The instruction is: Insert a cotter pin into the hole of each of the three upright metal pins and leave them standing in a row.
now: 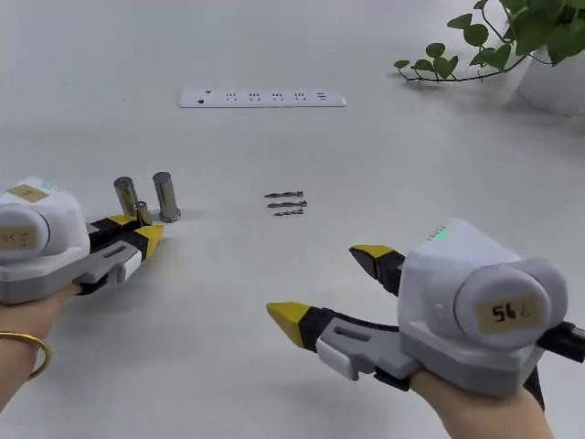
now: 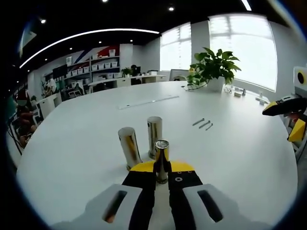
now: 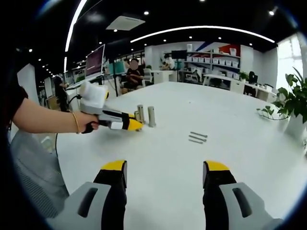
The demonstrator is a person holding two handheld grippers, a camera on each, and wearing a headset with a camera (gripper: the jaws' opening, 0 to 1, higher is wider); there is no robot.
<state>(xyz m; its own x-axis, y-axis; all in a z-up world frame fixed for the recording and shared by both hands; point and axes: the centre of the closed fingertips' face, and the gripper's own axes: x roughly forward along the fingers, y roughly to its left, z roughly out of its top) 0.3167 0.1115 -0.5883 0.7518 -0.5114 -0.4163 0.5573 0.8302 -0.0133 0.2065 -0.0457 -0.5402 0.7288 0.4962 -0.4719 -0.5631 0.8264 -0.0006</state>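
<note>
Reading what writing there is, we find a tan sticker on the round back of the right gripper (image 1: 326, 285) with handwritten digits, a 5, then a 6 or 9, then a figure we cannot settle. The tan stickers on the left gripper (image 1: 146, 236) bear marks too faint to read.

Both tools have white plastic shells and black jaws tipped in yellow. In the left gripper view, the left gripper (image 2: 162, 167) has its jaws drawn in on a slim, shiny steel pin with a rounded cap (image 2: 161, 160), which stands upright between the tips on the smooth white tabletop (image 1: 274, 366). Just beyond the tips stand two thicker polished steel cylinders (image 2: 129, 147), upright, close together, each with a small flared foot.

The right gripper (image 3: 165, 167) has its jaws spread wide and holds nothing. Ahead of it in its own view, well apart from its tips, three small dull-grey cotter pins (image 3: 197, 137) lie flat and parallel. In the head view these cotter pins (image 1: 286, 203) lie between the two tools, to the right of the steel pins.

A flat white power strip (image 1: 262, 98) lies at the far side of the table, and a leafy green trailing plant in a white pot (image 1: 494, 37) sits at the far right corner. We see a thin gold bangle (image 1: 27, 343) on the wrist behind the left gripper.
</note>
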